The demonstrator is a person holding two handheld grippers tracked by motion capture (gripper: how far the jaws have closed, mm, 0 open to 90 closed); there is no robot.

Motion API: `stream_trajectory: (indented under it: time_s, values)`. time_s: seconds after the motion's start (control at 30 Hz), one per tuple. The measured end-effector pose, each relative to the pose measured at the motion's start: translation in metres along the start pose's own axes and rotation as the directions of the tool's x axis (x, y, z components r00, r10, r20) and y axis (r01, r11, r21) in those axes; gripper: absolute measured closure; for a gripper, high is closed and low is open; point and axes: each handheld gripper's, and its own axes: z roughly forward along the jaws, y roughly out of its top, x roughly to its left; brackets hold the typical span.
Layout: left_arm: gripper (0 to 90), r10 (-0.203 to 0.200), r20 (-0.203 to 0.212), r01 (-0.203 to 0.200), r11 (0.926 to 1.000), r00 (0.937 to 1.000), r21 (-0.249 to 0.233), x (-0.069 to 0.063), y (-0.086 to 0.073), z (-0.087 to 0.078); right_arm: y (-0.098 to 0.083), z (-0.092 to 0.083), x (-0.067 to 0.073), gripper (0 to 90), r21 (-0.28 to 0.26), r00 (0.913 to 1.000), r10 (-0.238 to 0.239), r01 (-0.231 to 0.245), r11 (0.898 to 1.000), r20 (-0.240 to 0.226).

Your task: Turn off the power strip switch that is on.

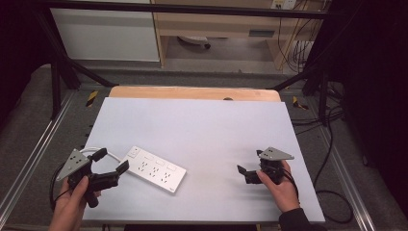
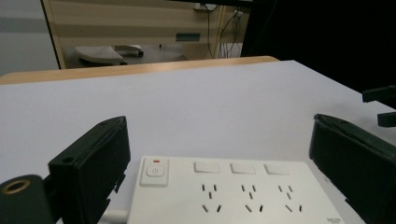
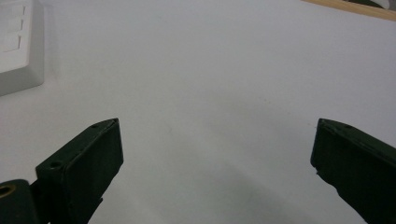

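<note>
A white power strip (image 1: 154, 168) with a switch and three sockets lies flat on the white table top (image 1: 202, 125), at the front left. Its white cable (image 1: 109, 153) runs off to the left. My left gripper (image 1: 112, 160) is held just left of the strip's switch end, open, with nothing between its jaws. In the left gripper view, the strip (image 2: 233, 191) lies right ahead of the open left gripper (image 2: 219, 140). My right gripper (image 1: 249, 161) hovers open at the front right, well apart from the strip. The right gripper view has the open right gripper (image 3: 217, 135) over bare table and the strip's end (image 3: 18, 46) at top left.
A wooden edge (image 1: 192, 92) borders the table's far side. Black frame bars and cables (image 1: 308, 120) run along the floor at both sides. The other hand's gripper (image 2: 380, 100) peeks in at the right of the left gripper view.
</note>
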Motion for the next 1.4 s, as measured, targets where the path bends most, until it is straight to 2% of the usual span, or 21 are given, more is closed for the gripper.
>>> stream_trajectory:
  time_s: [0.23,0.57,1.07,1.4]
  values:
    - [5.2,-0.006,-0.001,0.006,0.9996,1.0,0.028,0.001,-0.016,0.001,0.0,0.0,-0.001,2.8,-0.001,1.0,-0.001,0.001,1.0,0.001]
    - [5.3,0.008,0.013,-0.008,0.998,0.9999,0.063,-0.003,-0.026,0.009,0.0,-0.001,0.0,2.8,0.0,1.0,-0.001,0.001,1.0,0.001]
    - [5.2,0.01,0.029,-0.014,0.9908,0.9995,0.135,-0.008,-0.036,0.017,0.0,0.0,-0.001,2.8,0.003,1.0,0.0,0.0,1.0,0.002]
    - [5.2,0.031,0.041,-0.038,0.9845,0.9987,0.171,-0.016,-0.04,0.021,-0.003,0.005,-0.001,2.8,0.039,0.9999,0.002,-0.003,0.999,0.01]
